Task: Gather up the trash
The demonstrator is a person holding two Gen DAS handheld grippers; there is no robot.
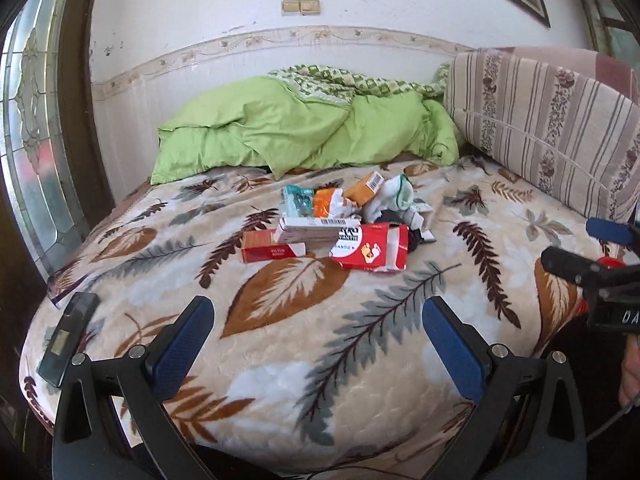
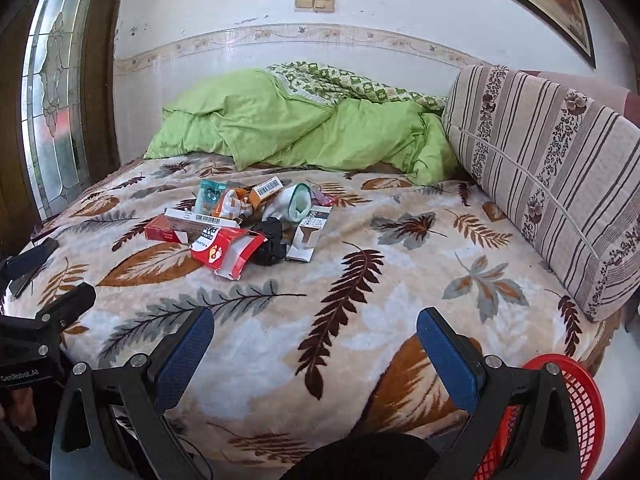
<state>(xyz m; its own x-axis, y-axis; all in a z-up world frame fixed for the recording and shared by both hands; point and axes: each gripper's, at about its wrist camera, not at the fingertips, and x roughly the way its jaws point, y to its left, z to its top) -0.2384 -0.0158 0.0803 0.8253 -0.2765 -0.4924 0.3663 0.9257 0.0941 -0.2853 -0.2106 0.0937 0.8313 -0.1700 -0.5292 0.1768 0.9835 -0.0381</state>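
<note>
A heap of trash lies mid-bed on the leaf-patterned blanket (image 1: 320,360): a torn red box with footprints (image 1: 370,250) (image 2: 224,250), a red carton (image 1: 272,247) (image 2: 164,232), a white barcode box (image 1: 312,228), an orange box (image 1: 366,186) (image 2: 266,191), a teal packet (image 1: 298,200) (image 2: 208,196), crumpled white wrapping (image 1: 390,198) (image 2: 294,204) and a black lump (image 2: 270,240). My left gripper (image 1: 316,320) hovers open over the bed's near edge, well short of the heap. My right gripper (image 2: 316,332) is open too, nothing between its blue pads (image 2: 448,360).
A red mesh basket (image 2: 576,408) sits low at the bed's right corner. A dark phone-like device (image 1: 70,338) lies at the left edge. Green duvet (image 1: 304,132) and a striped cushion (image 1: 552,132) line the back and right. A glass door (image 1: 36,120) stands left.
</note>
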